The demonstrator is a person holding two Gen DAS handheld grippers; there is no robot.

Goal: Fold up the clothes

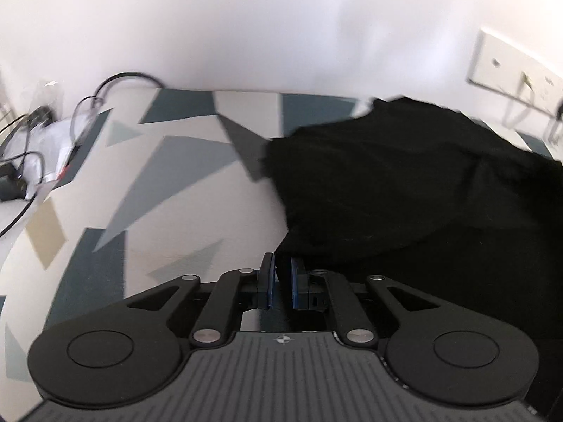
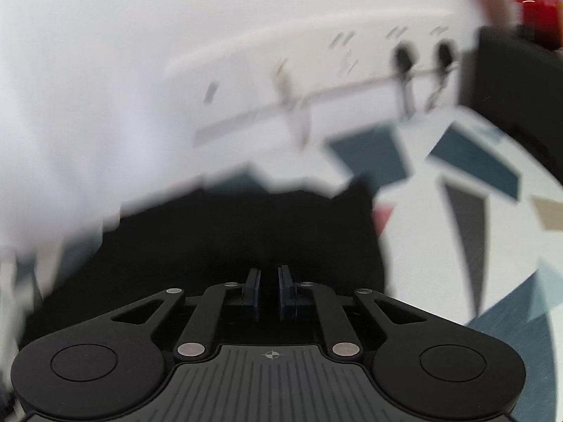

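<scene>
A black garment (image 1: 387, 183) lies bunched on the right half of a table covered in a grey, blue and white geometric cloth (image 1: 176, 176). Its lower left edge runs down into the fingertips of my left gripper (image 1: 283, 267), whose blue pads stand nearly together on that edge. In the right wrist view, which is blurred, the same black garment (image 2: 246, 232) fills the area ahead of my right gripper (image 2: 269, 274). Its pads are close together with black fabric between them. The patterned cloth (image 2: 440, 228) shows to the right.
Black cables and a small dark box (image 1: 21, 176) lie past the table's left edge. A white wall panel with sockets and plugs (image 2: 316, 81) runs behind the table, the same wall panel (image 1: 506, 66) showing at the right. A dark object (image 2: 510, 70) and something red (image 2: 535, 3) sit at the far right.
</scene>
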